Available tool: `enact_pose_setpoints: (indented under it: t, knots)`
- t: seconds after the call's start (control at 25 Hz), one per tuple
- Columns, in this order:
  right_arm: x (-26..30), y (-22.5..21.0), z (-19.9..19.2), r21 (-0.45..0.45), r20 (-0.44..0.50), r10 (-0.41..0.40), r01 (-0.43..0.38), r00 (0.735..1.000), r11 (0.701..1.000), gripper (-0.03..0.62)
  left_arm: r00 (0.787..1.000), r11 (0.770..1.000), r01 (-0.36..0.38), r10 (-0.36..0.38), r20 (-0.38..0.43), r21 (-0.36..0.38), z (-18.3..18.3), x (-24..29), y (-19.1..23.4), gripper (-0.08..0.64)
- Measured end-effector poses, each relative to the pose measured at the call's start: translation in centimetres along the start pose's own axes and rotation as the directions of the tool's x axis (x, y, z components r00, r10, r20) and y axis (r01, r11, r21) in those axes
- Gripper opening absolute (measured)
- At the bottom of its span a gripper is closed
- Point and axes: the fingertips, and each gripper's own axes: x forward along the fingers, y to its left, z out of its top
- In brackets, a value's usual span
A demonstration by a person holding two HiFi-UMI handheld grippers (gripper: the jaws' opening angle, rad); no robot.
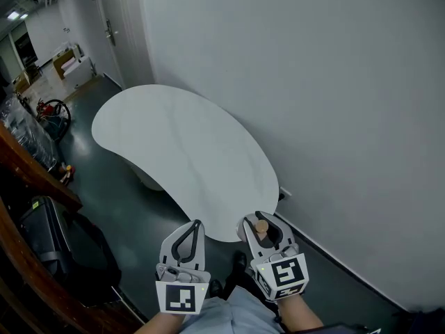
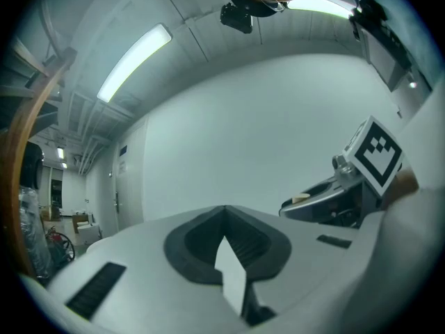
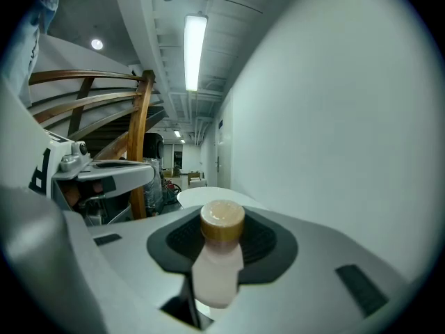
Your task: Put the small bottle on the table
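The white table (image 1: 181, 152) had a smooth, bean-shaped top with rounded ends. Its long right edge ran close beside the white wall (image 1: 313, 82). It stood on a dark, glossy floor (image 1: 125, 207), with a pale base showing under its left edge.

Head view first: the small bottle (image 1: 261, 226) shows only its tan cap, with the body buried inside the right hand-held gripper (image 1: 260, 219). The table (image 1: 181, 145) loses its near tip behind that gripper, and the person's right forearm (image 1: 300, 316) runs off the bottom edge. Over to the right gripper view: the bottle's base drops out of sight down the slot between the jaws, and the table is just a pale sliver past the cap. In the left gripper view, the right one is half covered by the left hand-held gripper (image 2: 224, 214) and its own pale shell. Far down the corridor, top left of the head view, the clutter (image 1: 66, 61) is too small to name.
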Motion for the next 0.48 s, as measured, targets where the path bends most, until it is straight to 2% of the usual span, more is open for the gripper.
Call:
enact_pose_setpoints:
  t: [0.28,0.48]
  knots:
    - [3.8,-1.9,-0.5,0.034,-0.015,0.028,-0.027,0.999,0.999,0.11,0.999,1.0,0.007,-0.007,-0.052,0.01,-1.4,3.7,1.1,0.002]
    - [7.2,-3.8,0.8,0.028,0.004,0.068,-0.068,0.998,0.997,0.109,0.998,0.993,0.012,-0.005,-0.065,0.114,-0.9,7.3,2.5,0.002]
